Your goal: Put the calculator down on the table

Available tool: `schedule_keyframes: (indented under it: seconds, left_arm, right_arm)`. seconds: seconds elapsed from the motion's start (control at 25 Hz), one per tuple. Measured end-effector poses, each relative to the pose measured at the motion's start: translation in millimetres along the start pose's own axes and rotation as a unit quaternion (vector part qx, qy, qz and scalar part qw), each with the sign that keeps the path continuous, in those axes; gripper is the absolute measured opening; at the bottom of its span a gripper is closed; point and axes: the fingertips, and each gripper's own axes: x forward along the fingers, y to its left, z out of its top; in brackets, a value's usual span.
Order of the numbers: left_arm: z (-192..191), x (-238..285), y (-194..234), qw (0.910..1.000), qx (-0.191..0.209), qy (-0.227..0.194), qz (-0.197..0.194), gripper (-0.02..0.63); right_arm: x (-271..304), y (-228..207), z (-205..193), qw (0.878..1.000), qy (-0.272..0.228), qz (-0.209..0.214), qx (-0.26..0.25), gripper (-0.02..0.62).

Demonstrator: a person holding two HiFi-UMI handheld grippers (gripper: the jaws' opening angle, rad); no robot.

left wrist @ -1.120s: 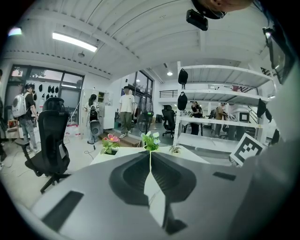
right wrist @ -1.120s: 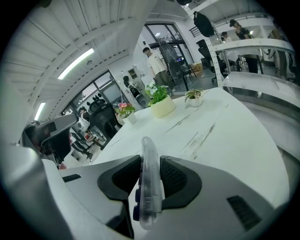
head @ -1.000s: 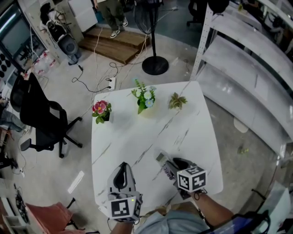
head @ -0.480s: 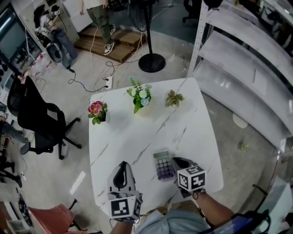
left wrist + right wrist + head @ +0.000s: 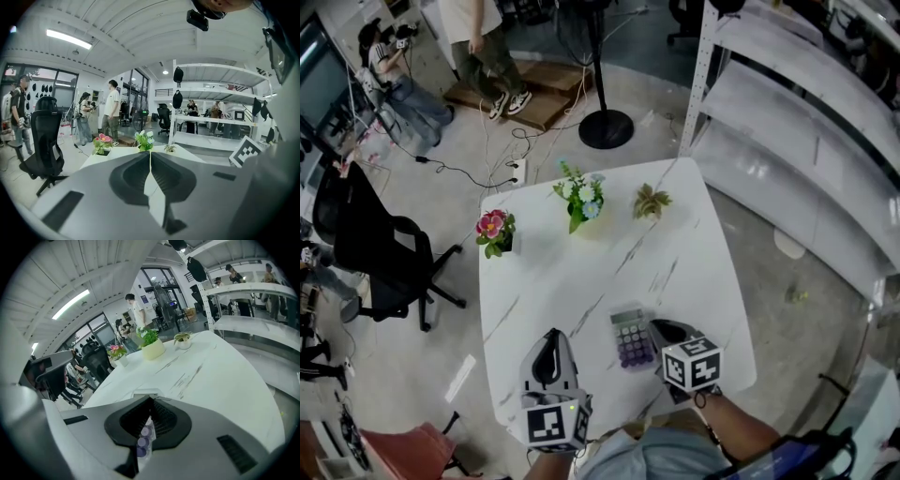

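Since the calculator (image 5: 632, 337) already lies flat on the counter (image 5: 581, 272), keys up, toward the near right corner, I'd call the put-down done.

Right tool (image 5: 656, 326) sits just beside the calculator's right edge with its jaws pressed together and nothing pinched. Left tool (image 5: 553, 337) hovers over the near edge, left of the calculator and apart from it, also pressed together and empty.

Handling, my read: a thin, stiff plastic slab, light. The smooth case on a glossy marble-look top will probably skate if nudged. Keys and display window are the weak spots, so keep the pads off them. If I have to regrip, I'd go across the two long side edges around mid-length, or tip up one short end first, since lying flat it offers little to bite on.

Hard to make out:
- In the right gripper view the tool body covers nearly all of the calculator; I only get a few purple keys through the slit between the jaws and a grey strip past the tips.
- I can't tell whether the right tool's tips touch the case or just sit close.
- In the head view the marker cube (image 5: 691, 364) hides the rear of the right tool.
- The display readout is too small to read.

Potted plants (image 5: 579, 199) stand along the far edge — well apart.
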Motion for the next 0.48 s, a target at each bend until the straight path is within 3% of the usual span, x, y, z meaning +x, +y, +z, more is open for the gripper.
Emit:
schedule_keyframes:
  seconds: [0.28,0.48]
  left_arm:
    - [31.2,-8.8,-15.7,0.9989,0.003,-0.038,-0.025,0.012]
    - [75.0,-25.9,-31.0,0.9944,0.006,-0.092,-0.051,0.012]
  right_arm:
    - [-39.7,36.4,54.7,0.995,-0.084,0.008,-0.057,0.015]
    - [-92.1,78.1,113.3,0.975,-0.187,0.009,-0.123,0.014]
